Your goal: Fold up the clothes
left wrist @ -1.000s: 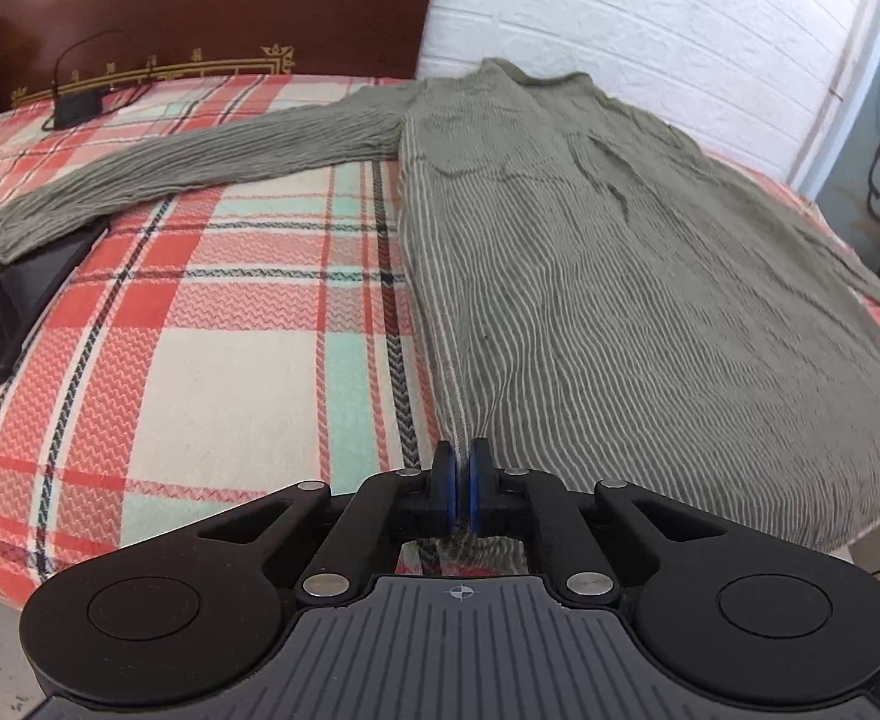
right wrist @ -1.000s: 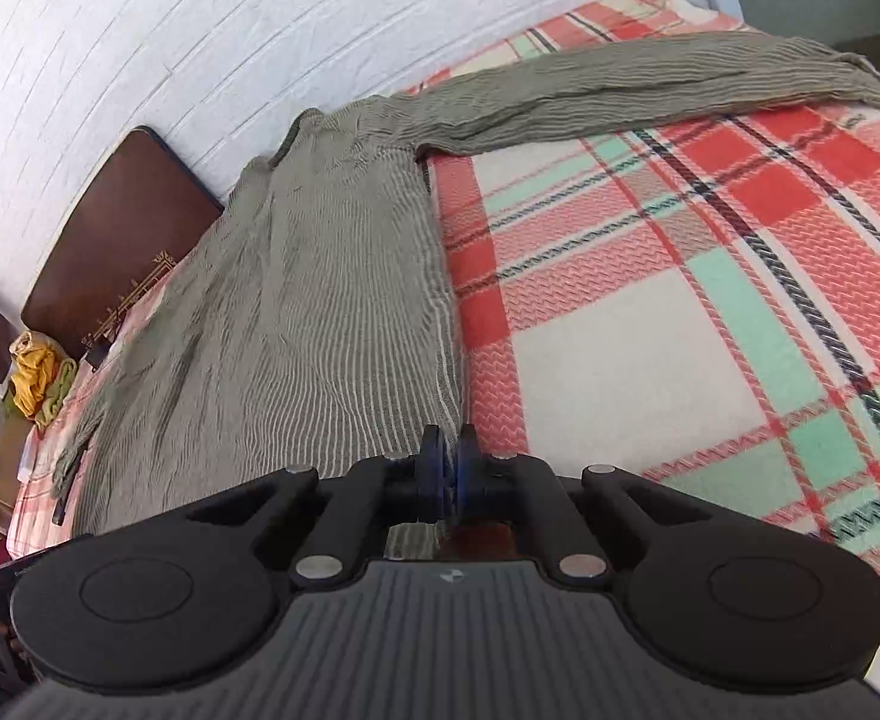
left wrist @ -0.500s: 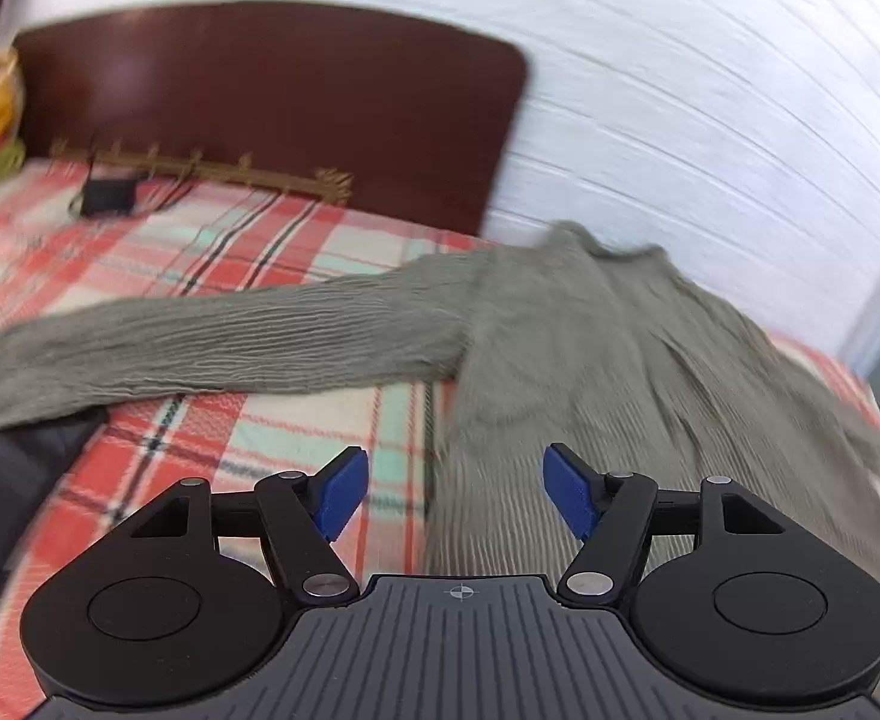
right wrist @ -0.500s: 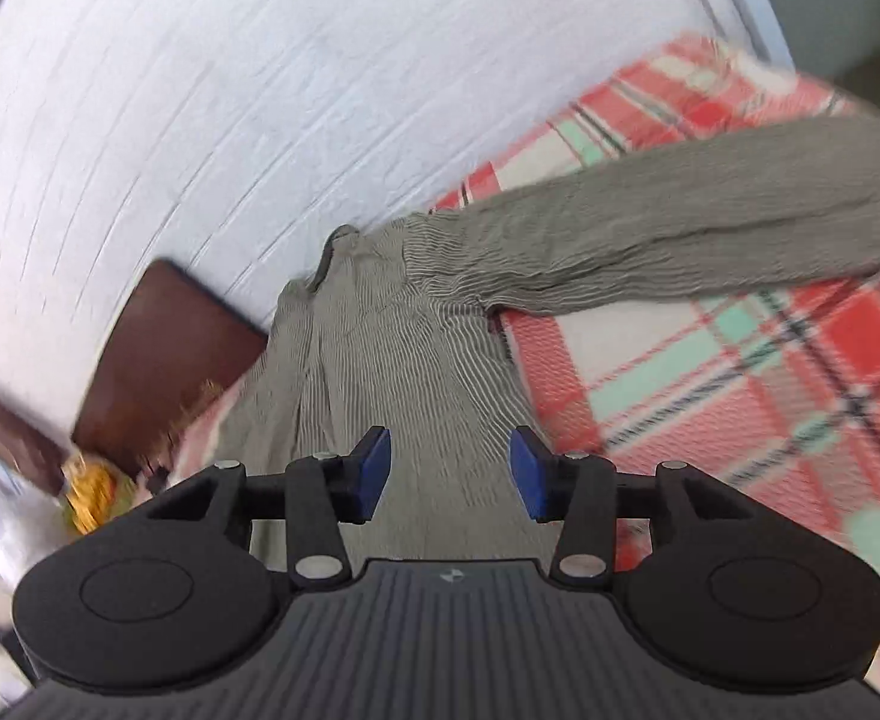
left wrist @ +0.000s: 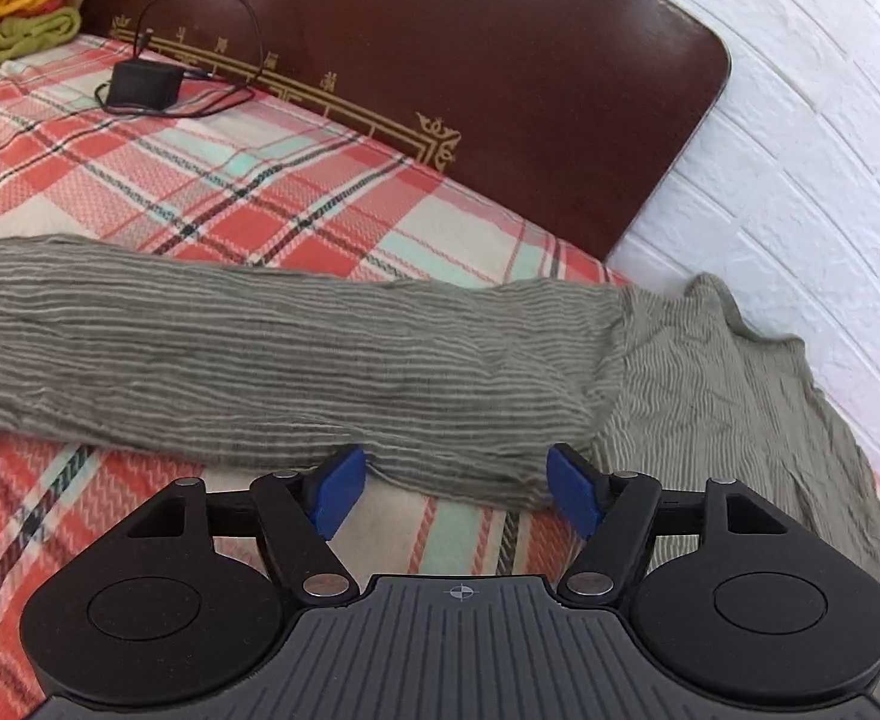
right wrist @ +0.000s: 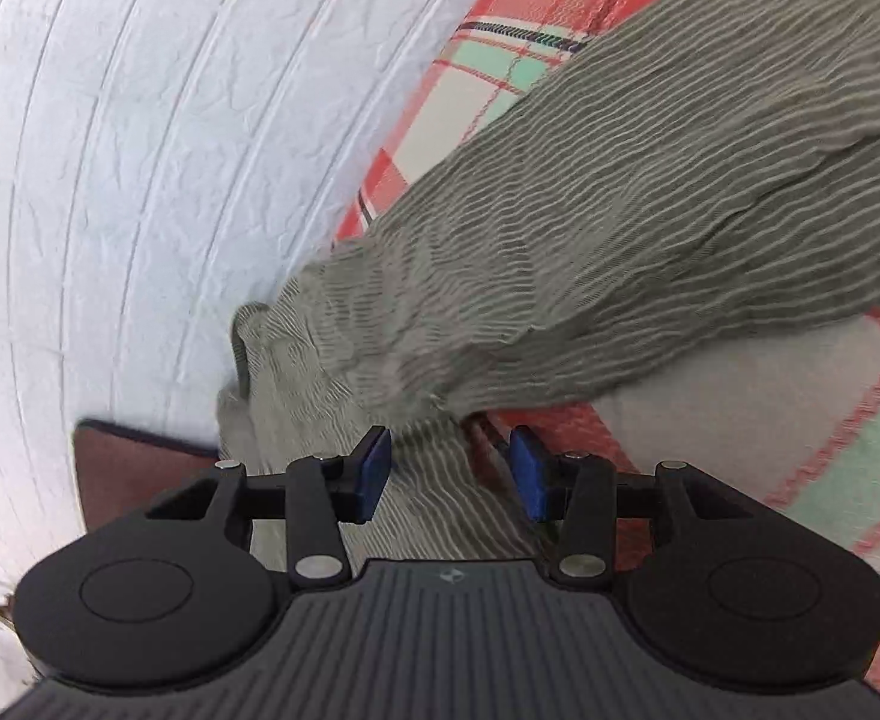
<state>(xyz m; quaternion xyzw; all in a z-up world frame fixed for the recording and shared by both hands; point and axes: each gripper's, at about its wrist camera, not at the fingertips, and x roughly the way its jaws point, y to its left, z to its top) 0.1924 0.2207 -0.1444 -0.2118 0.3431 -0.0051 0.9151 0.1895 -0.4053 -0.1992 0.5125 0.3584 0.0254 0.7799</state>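
Note:
A grey-green striped long-sleeved garment (left wrist: 710, 372) lies spread flat on a plaid bedspread (left wrist: 212, 180). Its left sleeve (left wrist: 248, 354) stretches leftward across the left wrist view. My left gripper (left wrist: 455, 489) is open just in front of that sleeve near the armpit, its blue pads (left wrist: 338, 489) holding nothing. In the right wrist view the other sleeve (right wrist: 650, 228) runs up to the right. My right gripper (right wrist: 449, 471) is open over the armpit of the garment (right wrist: 434, 480), fabric lying between the pads without being pinched.
A dark wooden headboard (left wrist: 440, 42) stands behind the bed, against a white brick-pattern wall (right wrist: 110, 150). A black charger with its cable (left wrist: 143, 84) lies on the bedspread near the headboard. Yellow and green clothes (left wrist: 20, 0) are piled at the far left.
Both grippers were shut on the garment's bottom hem a second ago. They let go, opened, and moved up the bed to the two armpits beside the sleeves.

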